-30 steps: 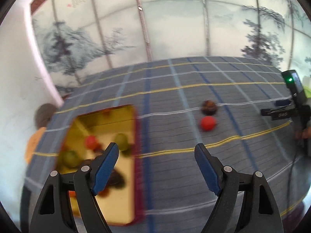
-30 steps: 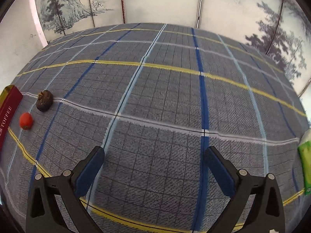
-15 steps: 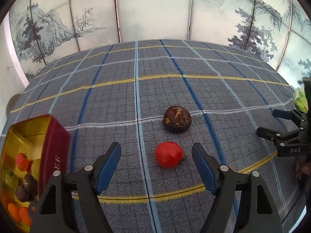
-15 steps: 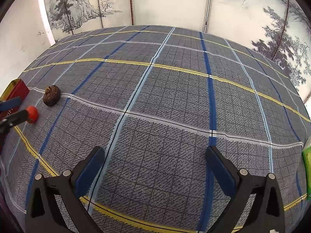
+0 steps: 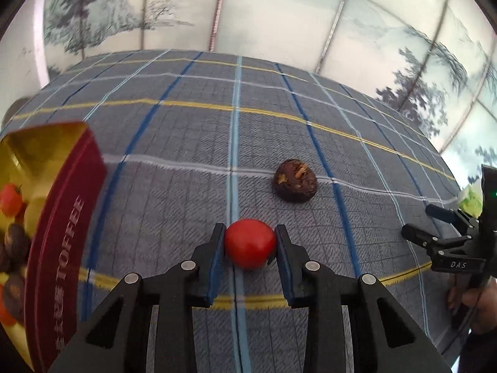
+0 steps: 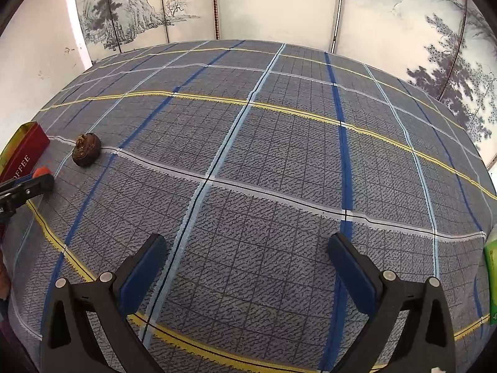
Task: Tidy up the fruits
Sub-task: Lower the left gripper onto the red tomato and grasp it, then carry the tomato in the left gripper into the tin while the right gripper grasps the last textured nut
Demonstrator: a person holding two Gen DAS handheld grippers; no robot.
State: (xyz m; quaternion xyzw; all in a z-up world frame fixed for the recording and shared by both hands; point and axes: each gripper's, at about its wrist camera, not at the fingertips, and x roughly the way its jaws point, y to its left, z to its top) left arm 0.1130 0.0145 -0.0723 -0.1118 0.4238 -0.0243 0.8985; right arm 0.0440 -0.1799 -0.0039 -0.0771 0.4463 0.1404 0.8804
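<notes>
A red tomato (image 5: 250, 242) rests on the plaid tablecloth between the blue pads of my left gripper (image 5: 249, 229); its jaws are closing and both pads press on the tomato's sides. In the right wrist view the same tomato (image 6: 42, 171) peeks out above the left gripper's fingers (image 6: 31, 183). A brown wrinkled fruit (image 5: 295, 185) lies just beyond and to the right, loose on the cloth (image 6: 86, 149). The red and gold toffee tin (image 5: 62, 217) at the left holds several fruits. My right gripper (image 6: 246, 239) stands open over bare cloth, holding nothing.
A green packet (image 6: 492, 279) lies at the table's right edge. A painted folding screen (image 6: 279, 6) closes off the far side of the table. The right gripper (image 5: 435, 233) and the hand (image 5: 475, 304) holding it show at the right of the left wrist view.
My left gripper swung from over the tin to the red tomato, dropped down around it and shut on it. The right gripper stayed where it was, open.
</notes>
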